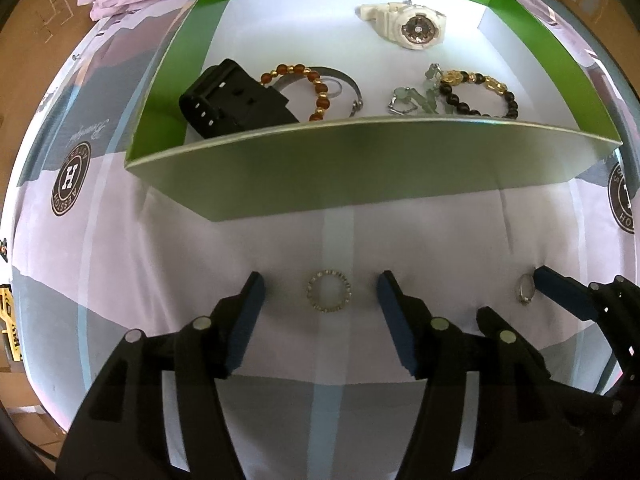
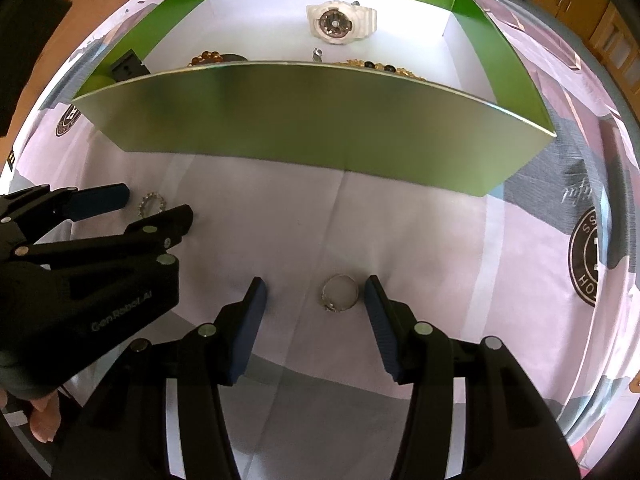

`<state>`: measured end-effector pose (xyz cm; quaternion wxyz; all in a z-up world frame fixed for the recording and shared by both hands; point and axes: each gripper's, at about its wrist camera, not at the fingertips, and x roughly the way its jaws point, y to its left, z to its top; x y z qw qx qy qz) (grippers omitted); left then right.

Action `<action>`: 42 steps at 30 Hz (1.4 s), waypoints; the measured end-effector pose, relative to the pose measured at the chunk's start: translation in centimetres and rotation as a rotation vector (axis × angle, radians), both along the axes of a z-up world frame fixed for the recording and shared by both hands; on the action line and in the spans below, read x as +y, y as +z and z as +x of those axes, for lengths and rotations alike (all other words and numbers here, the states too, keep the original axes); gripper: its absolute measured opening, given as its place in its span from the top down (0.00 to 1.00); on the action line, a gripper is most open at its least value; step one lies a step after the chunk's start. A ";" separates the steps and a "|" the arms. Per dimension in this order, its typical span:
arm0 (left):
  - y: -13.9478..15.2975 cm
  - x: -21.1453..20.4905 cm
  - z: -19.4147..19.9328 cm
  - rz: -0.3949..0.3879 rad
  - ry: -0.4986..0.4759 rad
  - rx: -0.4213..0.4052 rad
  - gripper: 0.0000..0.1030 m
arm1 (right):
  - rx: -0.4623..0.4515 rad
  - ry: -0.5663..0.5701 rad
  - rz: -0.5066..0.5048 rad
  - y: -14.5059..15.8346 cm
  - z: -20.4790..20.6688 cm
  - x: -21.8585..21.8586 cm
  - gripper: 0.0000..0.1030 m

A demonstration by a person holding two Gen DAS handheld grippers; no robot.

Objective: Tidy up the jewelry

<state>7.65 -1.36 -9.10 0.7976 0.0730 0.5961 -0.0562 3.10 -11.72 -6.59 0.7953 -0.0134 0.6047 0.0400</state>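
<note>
Pick-up step: left tool (image 1: 320,300) spread around beaded ring (image 1: 329,291), right tool (image 2: 316,300) spread around silver ring (image 2: 340,292) (off-centre). Next: pinch both, lift into green box (image 1: 360,160).

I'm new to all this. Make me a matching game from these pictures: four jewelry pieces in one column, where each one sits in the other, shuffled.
Things:
1. white watch
2. black watch
3. studded ring
4. plain silver ring

Places:
A. on the cloth between the open left tongs
B. far end of the green box
C. on the cloth between the open right tongs
D. left side of the box, near its front wall

Pairs: 1-B, 2-D, 3-A, 4-C
</note>
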 end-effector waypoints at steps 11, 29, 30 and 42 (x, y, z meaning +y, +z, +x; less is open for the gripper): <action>0.8 -1.0 -0.8 -0.004 -0.015 -0.014 0.80 | -0.029 0.011 -0.008 0.4 -1.0 0.3 0.73; 1.8 -0.8 -1.3 -0.002 0.008 -0.038 0.80 | -0.073 -0.028 0.029 2.4 -0.5 -1.7 0.82; 1.9 -0.9 -1.4 -0.001 0.009 -0.041 0.80 | -0.079 -0.035 0.034 2.6 -0.5 -2.0 0.82; 3.1 -0.8 -1.7 -0.018 0.007 -0.067 0.80 | -0.104 -0.048 0.090 3.3 -0.4 -2.3 0.82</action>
